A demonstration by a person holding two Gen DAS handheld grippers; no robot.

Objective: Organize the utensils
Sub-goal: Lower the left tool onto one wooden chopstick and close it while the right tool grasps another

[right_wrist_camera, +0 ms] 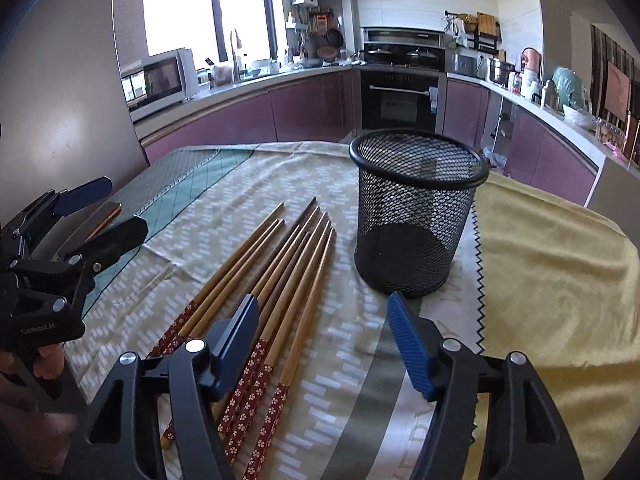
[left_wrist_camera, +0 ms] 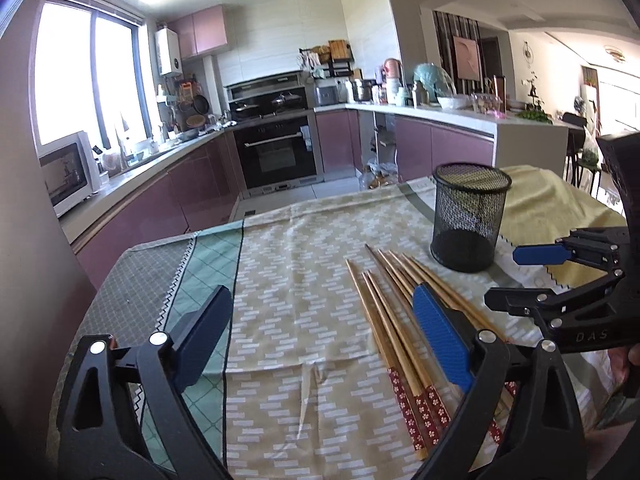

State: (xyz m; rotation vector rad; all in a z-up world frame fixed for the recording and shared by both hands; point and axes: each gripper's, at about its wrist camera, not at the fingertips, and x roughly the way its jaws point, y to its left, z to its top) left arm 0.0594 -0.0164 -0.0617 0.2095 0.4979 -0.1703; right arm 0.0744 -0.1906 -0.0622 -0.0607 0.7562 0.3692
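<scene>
Hovering beside the cup (right_wrist_camera: 416, 216), both tongs, left (left_wrist_camera: 320, 336) and right (right_wrist_camera: 324, 344), are held released, grasping nothing; chopsticks (right_wrist_camera: 280, 264) must be gripped next.

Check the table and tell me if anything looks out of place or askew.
The chopsticks lie loose in a fanned bunch on the tablecloth, tips spread apart, beside the mesh cup, which stands upright and empty. The cloth is creased near them. Nothing spilled or broken shows.
</scene>
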